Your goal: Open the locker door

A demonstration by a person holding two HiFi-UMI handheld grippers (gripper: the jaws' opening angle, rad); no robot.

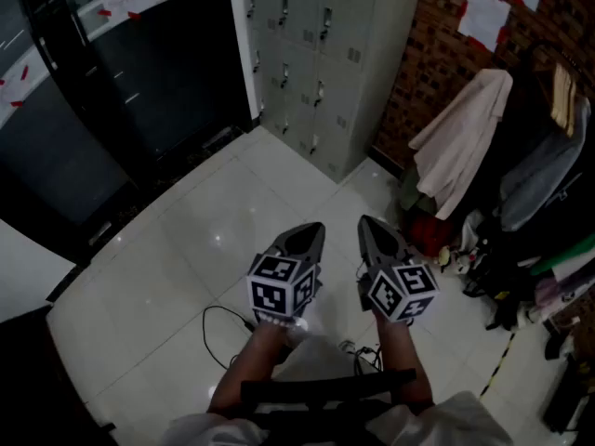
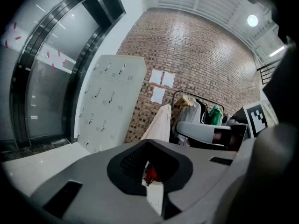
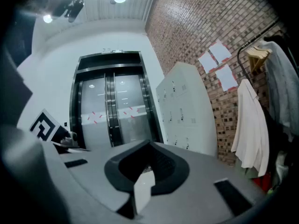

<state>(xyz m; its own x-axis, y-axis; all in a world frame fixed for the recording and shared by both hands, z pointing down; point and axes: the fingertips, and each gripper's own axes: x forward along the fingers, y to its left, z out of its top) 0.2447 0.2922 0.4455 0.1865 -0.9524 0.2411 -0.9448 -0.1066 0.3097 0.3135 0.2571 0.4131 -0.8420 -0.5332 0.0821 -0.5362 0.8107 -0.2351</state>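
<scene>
**A:** Where is the locker?

**B:** The locker bank [image 1: 321, 59] stands against the brick wall [image 1: 432, 54], with open floor [image 1: 186, 249] in front of it. My left gripper [image 1: 312, 232] and right gripper [image 1: 368, 226] are both well short of it. The fingers [image 2: 93, 171] on each are pressed together and hold nothing.

**A:** What could go wrong?

**B:** If I arrive with my fingers together, I'd likely knock a door handle instead of taking it. The handles are too small to read from here, so I might pull the wrong way.

**A:** Is anything in the way?

**B:** The floor up to the lockers looks free. Right of the lockers hangs a cream coat [image 1: 465, 133], near enough to snag me. Far back from the lockers, cables [image 1: 223, 323] lie where I could trip.
</scene>
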